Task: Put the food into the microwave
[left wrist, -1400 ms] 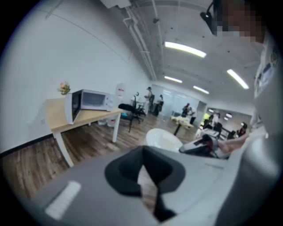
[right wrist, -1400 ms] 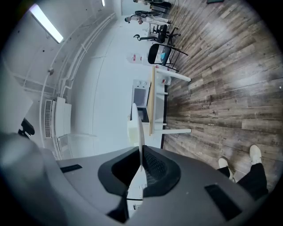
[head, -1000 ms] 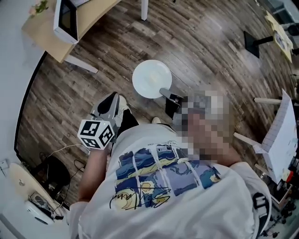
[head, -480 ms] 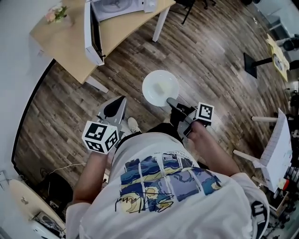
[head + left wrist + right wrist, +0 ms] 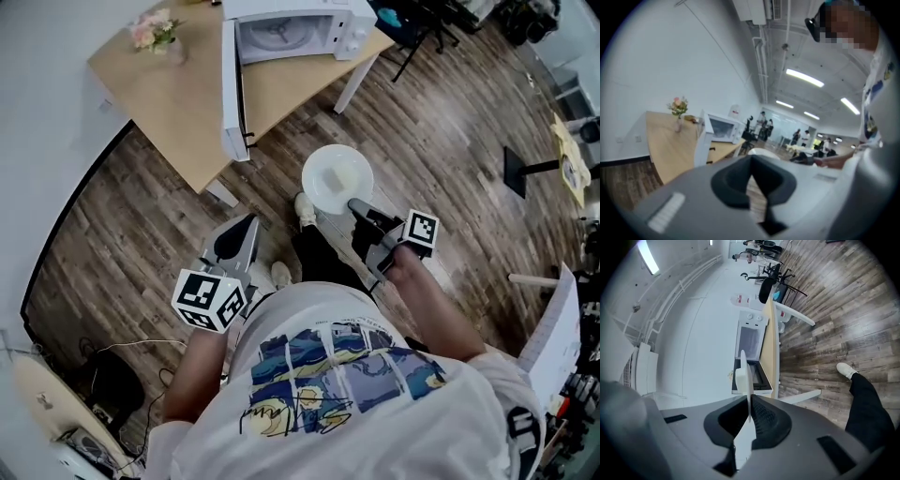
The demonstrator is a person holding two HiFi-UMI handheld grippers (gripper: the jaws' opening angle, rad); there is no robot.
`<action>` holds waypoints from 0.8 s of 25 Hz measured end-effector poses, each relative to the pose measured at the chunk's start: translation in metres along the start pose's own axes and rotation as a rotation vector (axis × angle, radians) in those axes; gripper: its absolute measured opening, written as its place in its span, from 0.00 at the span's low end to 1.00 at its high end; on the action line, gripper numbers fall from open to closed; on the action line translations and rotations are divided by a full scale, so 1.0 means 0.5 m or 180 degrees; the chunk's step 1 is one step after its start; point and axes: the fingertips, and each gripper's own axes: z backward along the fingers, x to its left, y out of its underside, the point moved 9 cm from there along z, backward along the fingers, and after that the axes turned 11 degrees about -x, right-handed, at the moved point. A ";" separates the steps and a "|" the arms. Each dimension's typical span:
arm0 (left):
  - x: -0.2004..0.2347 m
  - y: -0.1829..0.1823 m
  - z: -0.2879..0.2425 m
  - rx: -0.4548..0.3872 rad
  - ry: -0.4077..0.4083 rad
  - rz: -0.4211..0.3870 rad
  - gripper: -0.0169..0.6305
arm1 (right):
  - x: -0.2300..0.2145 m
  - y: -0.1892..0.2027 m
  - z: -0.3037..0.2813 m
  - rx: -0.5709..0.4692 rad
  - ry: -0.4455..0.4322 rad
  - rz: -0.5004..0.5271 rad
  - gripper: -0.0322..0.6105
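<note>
Wood floor [image 5: 112, 234], table [image 5: 178, 103] at left, microwave [image 5: 300, 33] on it, door open. Left gripper [image 5: 249, 219] pressed together, empty. Plate [image 5: 323, 187] with food [image 5: 336, 174] over floor, short of table, rim pinched by right gripper [image 5: 356, 206]. Approach and loading not yet done.

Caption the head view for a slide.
Right gripper holds a white plate of food by its rim near the open microwave on a wooden table; left gripper empty.
</note>
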 end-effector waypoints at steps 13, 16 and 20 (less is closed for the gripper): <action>0.136 -0.118 -0.135 -0.0109 -0.0544 -0.0299 0.04 | 0.022 -0.211 -0.389 0.0247 -0.0056 -0.0002 0.08; 0.161 -0.137 -0.180 -0.0085 -0.0692 -0.0296 0.04 | 0.025 -0.263 -0.470 0.0286 -0.0056 -0.0033 0.08; 0.177 -0.157 -0.232 -0.0071 -0.0878 -0.0280 0.04 | 0.028 -0.322 -0.569 0.0333 -0.0023 -0.0047 0.07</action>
